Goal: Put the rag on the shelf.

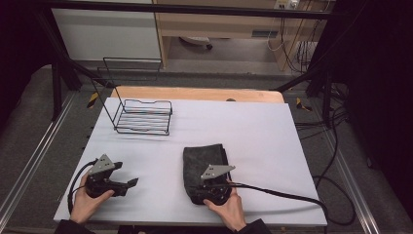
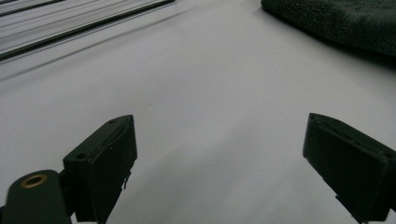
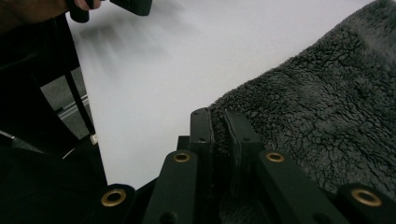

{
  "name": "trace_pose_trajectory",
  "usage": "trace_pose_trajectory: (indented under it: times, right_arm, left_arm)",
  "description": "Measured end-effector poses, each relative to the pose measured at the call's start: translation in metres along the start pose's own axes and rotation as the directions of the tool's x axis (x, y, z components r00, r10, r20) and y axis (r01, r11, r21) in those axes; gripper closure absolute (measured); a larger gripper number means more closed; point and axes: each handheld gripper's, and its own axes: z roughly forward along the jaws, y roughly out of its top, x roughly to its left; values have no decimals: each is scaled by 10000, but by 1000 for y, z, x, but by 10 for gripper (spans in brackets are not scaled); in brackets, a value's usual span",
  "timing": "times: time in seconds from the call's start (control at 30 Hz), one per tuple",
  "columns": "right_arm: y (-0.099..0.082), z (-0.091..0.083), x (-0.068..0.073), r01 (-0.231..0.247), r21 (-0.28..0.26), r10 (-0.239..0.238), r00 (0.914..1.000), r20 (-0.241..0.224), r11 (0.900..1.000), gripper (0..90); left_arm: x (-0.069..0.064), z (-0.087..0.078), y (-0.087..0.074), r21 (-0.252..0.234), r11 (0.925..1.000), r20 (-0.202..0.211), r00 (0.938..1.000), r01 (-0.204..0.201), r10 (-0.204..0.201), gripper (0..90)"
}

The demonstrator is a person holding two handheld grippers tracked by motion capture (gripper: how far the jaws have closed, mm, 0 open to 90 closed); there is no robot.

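A dark grey fleecy cloth lies folded on the white table, near its front edge. My right gripper sits at the cloth's near end, held by a hand. In the right gripper view its jaws are closed together with an edge of the cloth pinched between them. My left gripper rests low over the table at the front left, apart from the cloth. Its jaws stand wide open with bare table between them, and the cloth lies farther off.
A black wire rack stands at the back left of the table. A black cable trails from the right gripper over the table's right front. Metal rails run along the table's left side.
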Motion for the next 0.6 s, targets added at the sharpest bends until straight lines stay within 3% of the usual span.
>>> trace_pose_trajectory:
  times: [0.07,0.13,0.17,0.23,0.37,0.5,0.53,0.6]
  right_arm:
    - [-1,3,-1,-1,10,1,10000,-49,10000,787]
    - [-1,3,-1,-218,-11,218,9997,-141,9998,629]
    - [-1,2,-1,-304,-62,304,9995,-94,9995,629]
    - [2,-2,-3,-207,-72,207,9997,98,9998,530]
    - [4,-14,-10,-386,-435,402,9985,358,9983,458]
    - [4,-40,-32,-697,-902,811,9883,1292,9935,366]
    - [4,-40,-32,-697,-902,811,9883,1292,9935,366]
    - [-2,-53,-48,-703,-875,870,9752,2034,9937,358]
  left_arm:
    - [-1,0,0,42,10000,-2,10000,-6,6,99]
    - [-1,0,1,43,10000,18,10000,8,-8,98]
    - [-2,0,1,36,10000,19,10000,35,-35,98]
    - [-4,0,3,10,10000,38,10000,80,-80,97]
    - [-9,0,9,64,9999,107,9999,120,-121,95]
    - [-21,5,20,218,9997,118,9998,132,-134,91]
    - [-24,6,23,280,9995,118,9999,123,-127,91]
    - [-33,10,30,380,9992,205,9997,97,-105,91]
